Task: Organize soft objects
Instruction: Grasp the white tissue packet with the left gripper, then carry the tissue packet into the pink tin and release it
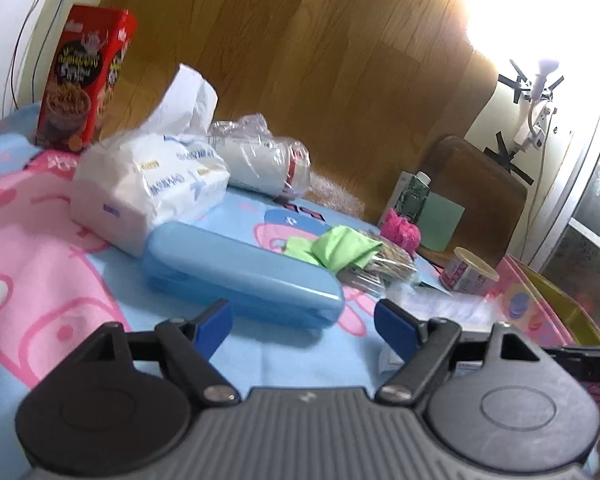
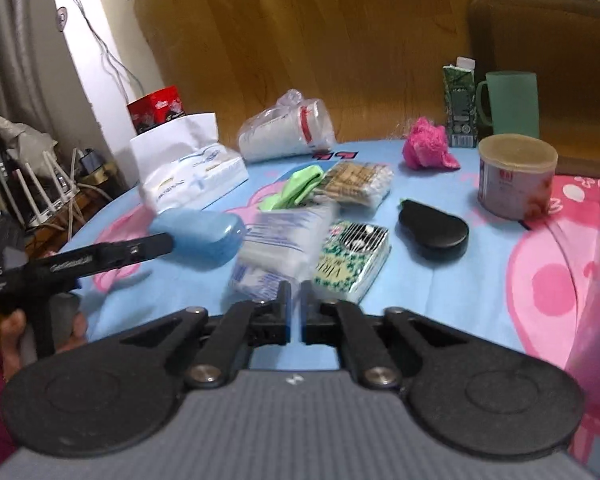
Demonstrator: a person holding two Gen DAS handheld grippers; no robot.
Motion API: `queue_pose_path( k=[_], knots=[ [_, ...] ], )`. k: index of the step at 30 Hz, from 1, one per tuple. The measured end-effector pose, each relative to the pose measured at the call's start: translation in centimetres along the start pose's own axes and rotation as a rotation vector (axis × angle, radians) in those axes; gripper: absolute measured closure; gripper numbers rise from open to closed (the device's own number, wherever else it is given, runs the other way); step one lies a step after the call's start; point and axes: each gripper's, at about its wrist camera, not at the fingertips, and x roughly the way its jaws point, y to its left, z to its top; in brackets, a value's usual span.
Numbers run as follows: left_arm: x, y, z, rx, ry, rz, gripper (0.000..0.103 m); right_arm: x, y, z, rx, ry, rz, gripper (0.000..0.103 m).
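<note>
- The left gripper (image 1: 303,326) hovers over the counter (image 1: 260,356) with its blue-padded jaws spread wide and nothing between them.
- Just beyond it lies a blue plastic case (image 1: 244,276); a tissue pack (image 1: 148,188) touches the case's far left end.
- The right gripper (image 2: 296,300) has its jaws nearly closed, pinching the near edge of a clear plastic pack of white pads (image 2: 280,240).
- Touching that pack on the right is a green-patterned tissue packet (image 2: 352,260); a black pouch (image 2: 434,230) lies further right, apart.
- Farther back, a green cloth (image 2: 296,190) rests against a bag of cotton swabs (image 2: 358,184).
- A pink fluffy cloth (image 2: 428,150) sits far right, near a round tin (image 2: 516,176).
</note>
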Motion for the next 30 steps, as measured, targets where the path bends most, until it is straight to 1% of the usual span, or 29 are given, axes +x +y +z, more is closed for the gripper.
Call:
queue_pose_path(
  k=[2, 3, 5, 7, 8, 9, 10, 12, 13, 14, 16, 17, 19, 21, 23, 26, 28, 30],
  knots=[
    [0.1, -0.1, -0.3, -0.06, 0.037, -0.07, 0.022, 0.1, 0.8, -0.1, -0.021, -0.017, -0.006, 0.083],
    [0.2, -0.4, -0.5, -0.066, 0.049, -0.088, 0.022, 0.1, 1.1, -0.3, -0.04, -0.017, -0.005, 0.078],
    [0.6, -1.5, -0.5, -0.044, 0.075, -0.102, 0.022, 0.8, 2.0, -0.7, -0.088, -0.013, -0.025, 0.05],
    [1.1, -2.9, -0.4, -0.01, 0.092, -0.112, 0.022, 1.2, 2.7, -1.3, -0.155, -0.011, -0.081, 0.047],
    [1.5, -3.7, -0.1, 0.012, 0.106, -0.119, 0.021, 1.5, 2.9, -1.6, -0.184, -0.005, -0.096, 0.044],
    [1.9, -4.5, 0.0, 0.03, 0.116, -0.119, 0.018, 2.0, 3.2, -1.8, -0.208, 0.005, -0.108, 0.041],
    [2.5, -5.4, 0.0, 0.057, 0.128, -0.107, 0.014, 2.4, 3.2, -2.0, -0.226, 0.016, -0.119, 0.035],
    [4.0, -6.8, -0.3, 0.107, 0.161, -0.077, 0.021, 3.2, 2.9, -2.5, -0.236, 0.045, -0.126, 0.036],
    [4.8, -7.2, -0.6, 0.119, 0.195, -0.079, 0.039, 3.7, 2.8, -2.9, -0.229, 0.056, -0.116, 0.041],
    [5.8, -7.6, -1.2, 0.119, 0.258, -0.101, 0.049, 3.8, 2.6, -3.3, -0.229, 0.05, -0.113, 0.058],
    [5.2, -8.8, -2.0, 0.158, 0.239, -0.093, 0.05, 3.2, 2.7, -3.8, -0.26, 0.012, -0.152, 0.061],
    [4.9, -9.4, -2.2, 0.169, 0.233, -0.096, 0.05, 2.7, 2.6, -3.9, -0.25, -0.001, -0.159, 0.063],
    [4.0, -10.5, -2.1, 0.175, 0.216, -0.139, 0.052, 0.9, 2.0, -4.0, -0.216, -0.058, -0.165, 0.065],
    [3.0, -12.2, -1.6, 0.189, 0.192, -0.195, 0.052, -1.3, 1.6, -4.2, -0.205, -0.134, -0.19, 0.068],
    [2.3, -14.7, -1.1, 0.234, 0.156, -0.243, 0.052, -3.7, 1.3, -4.4, -0.193, -0.215, -0.226, 0.068],
    [2.4, -18.9, -1.0, 0.312, 0.122, -0.292, 0.052, -6.8, 0.5, -4.5, -0.182, -0.316, -0.309, 0.067],
    [3.0, -21.7, -1.3, 0.356, 0.115, -0.33, 0.052, -8.3, -0.2, -4.6, -0.177, -0.36, -0.375, 0.067],
    [3.9, -24.3, -1.6, 0.393, 0.127, -0.363, 0.052, -9.9, -1.6, -4.7, -0.152, -0.39, -0.428, 0.067]
  ],
)
